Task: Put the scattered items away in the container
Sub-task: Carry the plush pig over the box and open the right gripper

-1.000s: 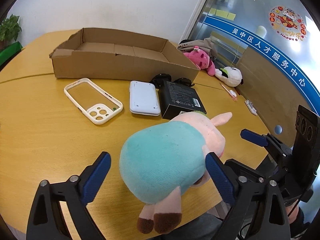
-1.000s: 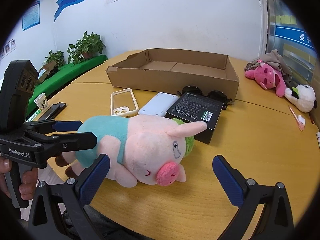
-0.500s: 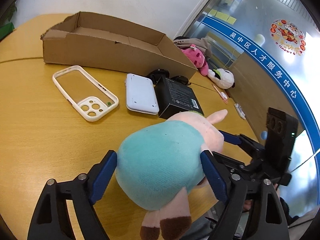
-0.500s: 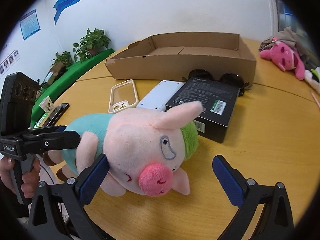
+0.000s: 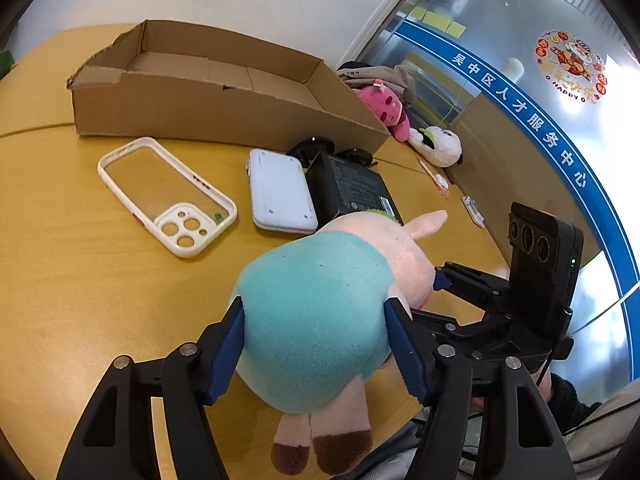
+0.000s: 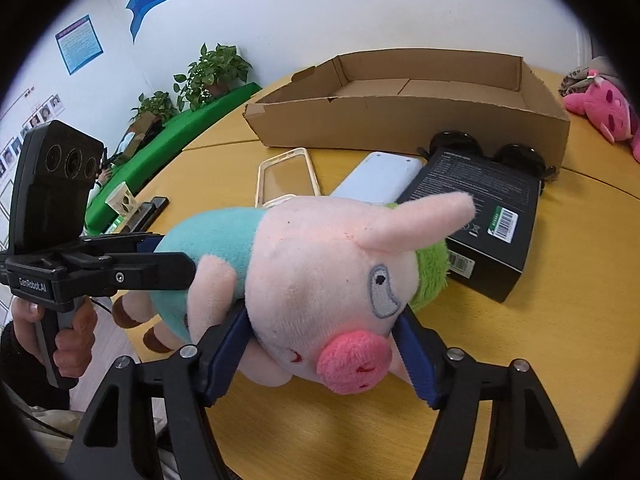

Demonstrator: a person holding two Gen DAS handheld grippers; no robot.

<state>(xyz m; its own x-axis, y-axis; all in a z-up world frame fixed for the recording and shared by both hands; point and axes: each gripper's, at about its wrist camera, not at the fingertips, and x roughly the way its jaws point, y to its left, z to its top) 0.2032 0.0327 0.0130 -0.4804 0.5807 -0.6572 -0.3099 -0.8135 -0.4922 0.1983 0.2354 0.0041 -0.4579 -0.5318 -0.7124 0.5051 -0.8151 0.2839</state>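
Note:
A plush pig (image 5: 316, 300) with a teal body and pink head lies on the yellow table near its front edge. My left gripper (image 5: 316, 344) is closing on the teal rump, its blue pads pressing both flanks. My right gripper (image 6: 322, 356) is closing on the pig's head (image 6: 320, 276), with pads against both cheeks. The open cardboard box (image 5: 224, 108) stands at the back with nothing visible inside. In front of it lie a white phone case (image 5: 168, 192), a white flat device (image 5: 280, 192), a black carton (image 5: 352, 192) and dark sunglasses (image 6: 516, 156).
A pink plush (image 5: 384, 108), a white panda plush (image 5: 440, 146) and a pen (image 5: 434, 178) lie at the far right of the table. A green bench with potted plants (image 6: 212, 76) runs along the left wall. The table's front edge is just under the pig.
Both grippers moved in around the pig and their jaws narrowed from wide apart to touching it, the left on the body, the right on the head.

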